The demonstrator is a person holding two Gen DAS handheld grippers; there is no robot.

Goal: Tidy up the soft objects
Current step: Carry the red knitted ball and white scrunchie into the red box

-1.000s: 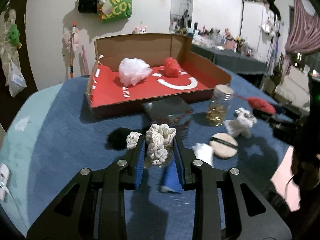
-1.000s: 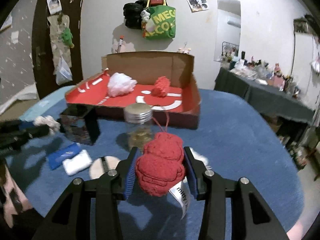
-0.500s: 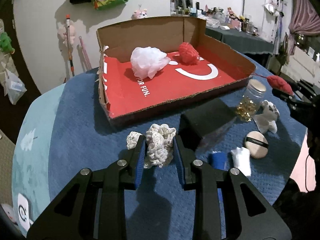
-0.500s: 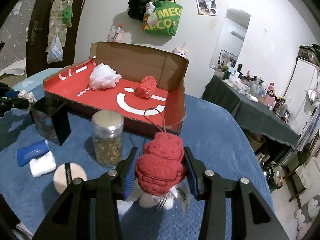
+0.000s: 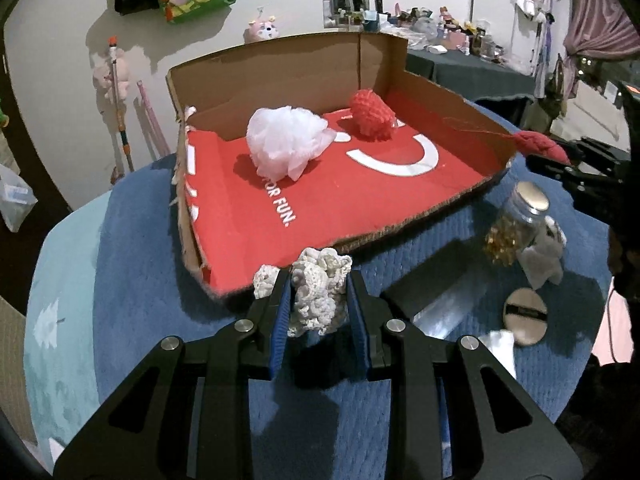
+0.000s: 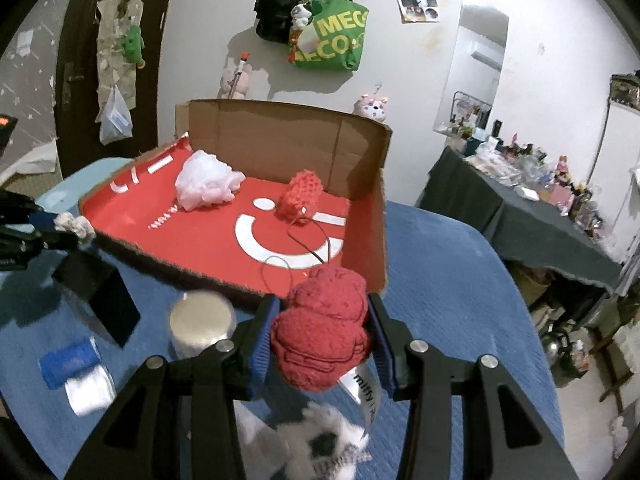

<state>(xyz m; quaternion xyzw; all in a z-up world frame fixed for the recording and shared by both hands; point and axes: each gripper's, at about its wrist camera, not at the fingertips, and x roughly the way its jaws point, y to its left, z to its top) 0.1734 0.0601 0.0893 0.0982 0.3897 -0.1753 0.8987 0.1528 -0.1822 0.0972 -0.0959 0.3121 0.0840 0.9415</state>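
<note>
The left gripper (image 5: 319,308) squeezes a white fluffy toy (image 5: 320,292) just before the red box (image 5: 224,264). The right gripper (image 6: 320,340) squeezes a red knitted toy (image 6: 322,332) near the box's corner. Its string (image 6: 296,248) may catch on the box edge, or a toy may drop outside.

Left wrist view looked along its fingers (image 5: 280,312) from close before the cardboard box (image 5: 280,76), right wrist view likewise from nearer the jar (image 6: 202,326), both sharing box and blue tabletop (image 6: 448,264)
</note>
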